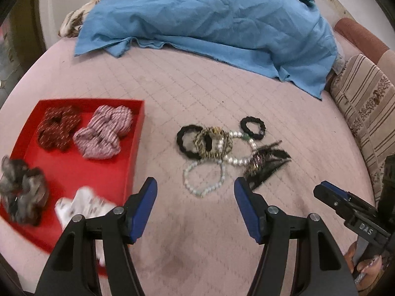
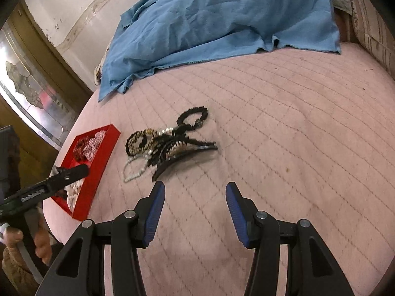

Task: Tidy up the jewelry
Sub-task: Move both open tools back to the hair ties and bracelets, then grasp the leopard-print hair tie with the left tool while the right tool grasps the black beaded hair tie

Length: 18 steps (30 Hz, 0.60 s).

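A red tray (image 1: 74,170) on the pink quilt holds a maroon scrunchie (image 1: 58,128), a pink striped scrunchie (image 1: 103,133), a grey scrunchie (image 1: 22,190) and a white one (image 1: 81,206). To its right lies a pile: black hair ties (image 1: 253,128), a leopard scrunchie (image 1: 213,143), a pearl bracelet (image 1: 203,180), black hair clips (image 1: 266,167). My left gripper (image 1: 195,190) is open and empty, just short of the pile. My right gripper (image 2: 195,192) is open and empty, near the clips (image 2: 182,153). The tray (image 2: 98,162) also shows in the right wrist view.
A crumpled blue cloth (image 1: 209,24) lies at the back of the quilt (image 1: 172,86). A striped cushion (image 1: 365,113) stands at the right. The quilt's edge drops off left of the tray, beside a mirrored door (image 2: 29,93).
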Motion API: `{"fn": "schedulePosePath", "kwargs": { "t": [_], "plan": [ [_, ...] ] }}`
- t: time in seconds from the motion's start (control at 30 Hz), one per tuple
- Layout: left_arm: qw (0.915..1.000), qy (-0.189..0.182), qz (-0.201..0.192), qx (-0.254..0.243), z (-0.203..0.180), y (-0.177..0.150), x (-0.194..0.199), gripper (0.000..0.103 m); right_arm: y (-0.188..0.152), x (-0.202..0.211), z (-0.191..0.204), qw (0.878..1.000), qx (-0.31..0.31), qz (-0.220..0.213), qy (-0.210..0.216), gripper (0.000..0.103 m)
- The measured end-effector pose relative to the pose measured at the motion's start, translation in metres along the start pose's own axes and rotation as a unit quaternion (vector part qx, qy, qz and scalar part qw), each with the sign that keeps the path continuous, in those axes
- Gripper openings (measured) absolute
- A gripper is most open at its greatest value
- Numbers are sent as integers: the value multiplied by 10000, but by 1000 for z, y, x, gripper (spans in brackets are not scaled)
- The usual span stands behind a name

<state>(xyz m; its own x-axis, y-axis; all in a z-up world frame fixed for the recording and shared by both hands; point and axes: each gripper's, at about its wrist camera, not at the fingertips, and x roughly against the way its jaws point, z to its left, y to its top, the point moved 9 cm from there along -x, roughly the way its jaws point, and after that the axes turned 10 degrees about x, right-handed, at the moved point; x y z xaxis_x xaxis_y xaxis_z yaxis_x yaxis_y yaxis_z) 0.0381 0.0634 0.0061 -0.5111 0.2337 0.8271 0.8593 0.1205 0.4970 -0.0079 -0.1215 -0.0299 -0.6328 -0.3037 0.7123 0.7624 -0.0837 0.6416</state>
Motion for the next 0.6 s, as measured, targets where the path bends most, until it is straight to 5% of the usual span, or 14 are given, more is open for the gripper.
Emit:
{"fn": "schedulePosePath", "kwargs": {
  "t": [0.27,0.5,0.6],
  "plan": [
    [9999,-2,120,-56,-11,29,-41,48,50,-29,-11,9999,-51,-56,77,55],
    [9995,-21,298,-114,-12,36,-75,47,79,-82,-27,9992,64,394,-83,55],
    [9991,-47,419,-110,-12,34,-86,37,84,-103,-30,9980,206,571,-187,50]
  ]
}}
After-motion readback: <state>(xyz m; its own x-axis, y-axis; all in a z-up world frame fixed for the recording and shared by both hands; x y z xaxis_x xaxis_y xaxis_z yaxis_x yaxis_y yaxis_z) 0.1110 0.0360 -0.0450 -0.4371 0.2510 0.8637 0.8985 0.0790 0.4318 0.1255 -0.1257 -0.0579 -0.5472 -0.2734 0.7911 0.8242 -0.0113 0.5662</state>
